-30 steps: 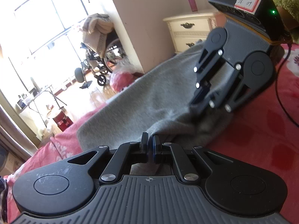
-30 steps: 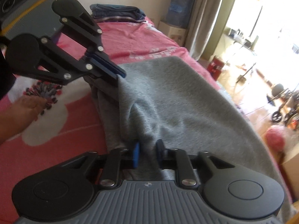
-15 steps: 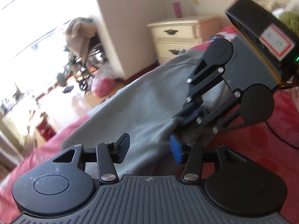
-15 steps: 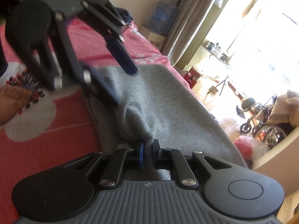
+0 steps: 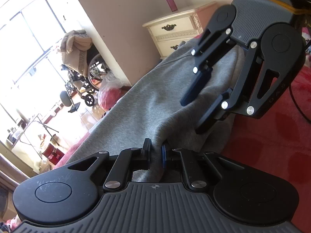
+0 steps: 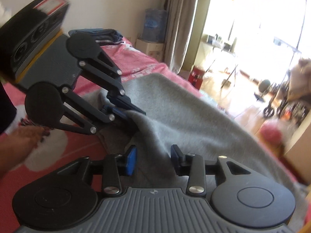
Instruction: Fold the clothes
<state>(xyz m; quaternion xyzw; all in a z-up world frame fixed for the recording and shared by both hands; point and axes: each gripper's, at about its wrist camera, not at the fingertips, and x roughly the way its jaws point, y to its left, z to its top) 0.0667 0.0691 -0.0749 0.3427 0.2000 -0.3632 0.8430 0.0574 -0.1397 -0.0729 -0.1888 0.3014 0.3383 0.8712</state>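
Since half a second ago the grips have swapped: the left gripper (image 5: 155, 151), then spread wide, now pinches a ridge of the grey garment (image 5: 136, 104), while the right gripper (image 6: 153, 160) has parted its jaws around the cloth (touching it, not clamping). The garment lies long across the red bedspread (image 5: 272, 145), centre frame. Folding looks barely begun; most remains.

Sunlit window (image 5: 29, 44), cream nightstand (image 5: 175, 29) against pink wall (image 5: 126, 9).
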